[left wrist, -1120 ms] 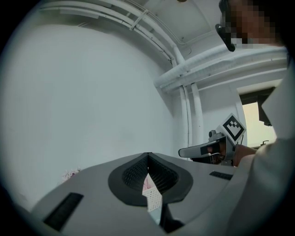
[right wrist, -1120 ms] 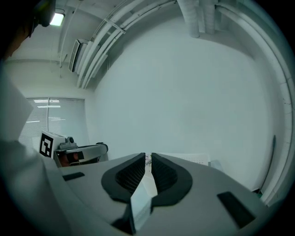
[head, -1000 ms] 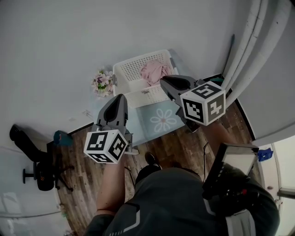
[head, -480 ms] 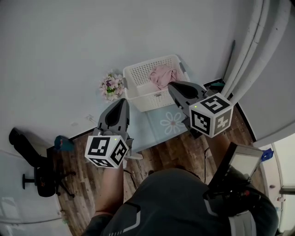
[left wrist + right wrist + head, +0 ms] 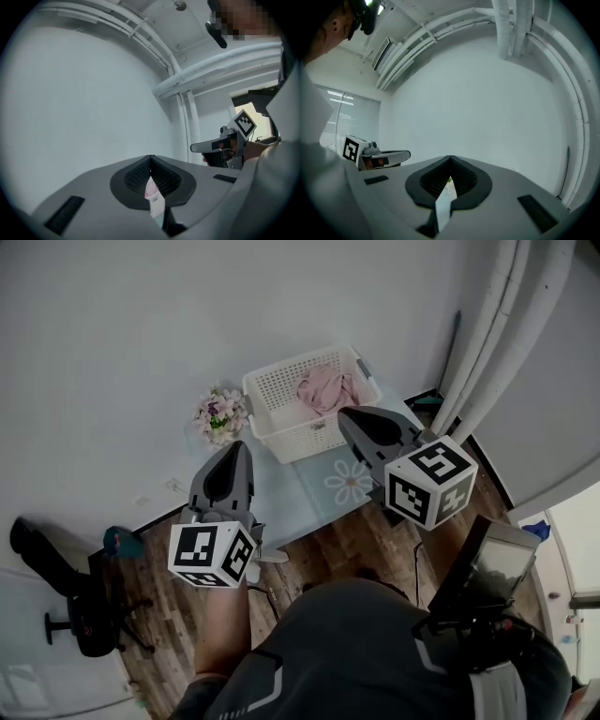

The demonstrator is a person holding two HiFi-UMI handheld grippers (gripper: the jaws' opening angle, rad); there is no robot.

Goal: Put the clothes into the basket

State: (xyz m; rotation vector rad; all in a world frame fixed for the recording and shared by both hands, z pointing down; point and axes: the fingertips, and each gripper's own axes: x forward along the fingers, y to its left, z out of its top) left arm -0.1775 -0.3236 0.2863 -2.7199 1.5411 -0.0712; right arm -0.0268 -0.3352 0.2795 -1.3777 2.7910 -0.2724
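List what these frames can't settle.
- Pink clothes in basket: one piece or several, too small in head view.
- Mat: right part hidden behind right gripper, head view.
- Teal object: too small and dark, head view.
- Left gripper view: left gripper blocks all of the basket but a sliver.

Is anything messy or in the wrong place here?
Nothing stands out. The pink clothes lie bunched inside the white basket, which stands upright, with the flowers standing beside it.
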